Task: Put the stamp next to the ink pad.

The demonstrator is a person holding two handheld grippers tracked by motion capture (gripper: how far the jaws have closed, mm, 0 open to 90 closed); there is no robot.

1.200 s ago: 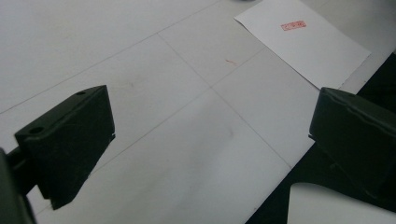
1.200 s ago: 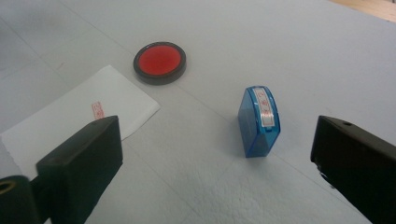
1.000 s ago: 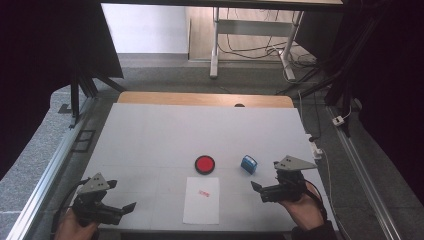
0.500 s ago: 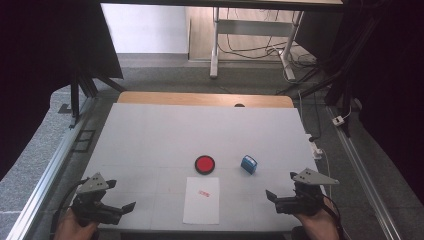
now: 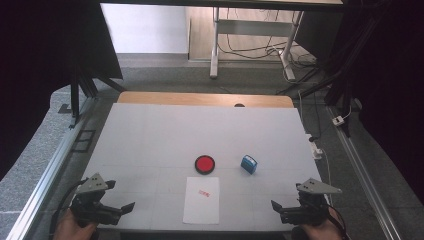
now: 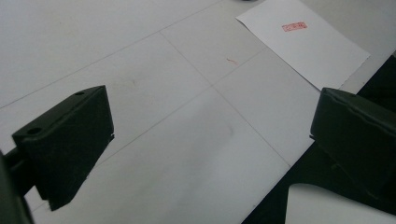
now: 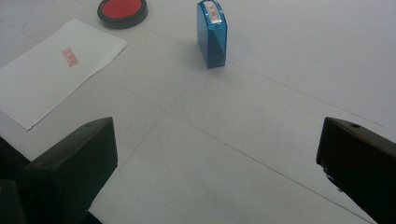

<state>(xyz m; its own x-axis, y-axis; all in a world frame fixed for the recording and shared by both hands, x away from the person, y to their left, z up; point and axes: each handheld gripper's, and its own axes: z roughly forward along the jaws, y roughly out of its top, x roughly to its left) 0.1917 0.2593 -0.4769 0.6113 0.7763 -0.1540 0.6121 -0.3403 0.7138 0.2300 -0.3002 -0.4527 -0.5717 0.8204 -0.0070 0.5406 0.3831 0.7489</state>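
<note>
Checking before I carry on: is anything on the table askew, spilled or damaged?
Nothing stands out. The sheet of paper lies flat with one red stamp mark, the red ink pad sits beyond it, and the blue stamp sits apart. Both tools are open and hold nothing.

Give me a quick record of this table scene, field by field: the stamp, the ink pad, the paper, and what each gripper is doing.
Stamp: blue stamp, standing on the table, free of both grippers
Ink pad: round red ink pad, open, left of the stamp, just beyond the paper
Paper: white sheet lying flat, with a small red stamp mark near its far end
Left gripper: open, holding nothing, at the near left corner
Right gripper: open, holding nothing, at the near right corner
</note>
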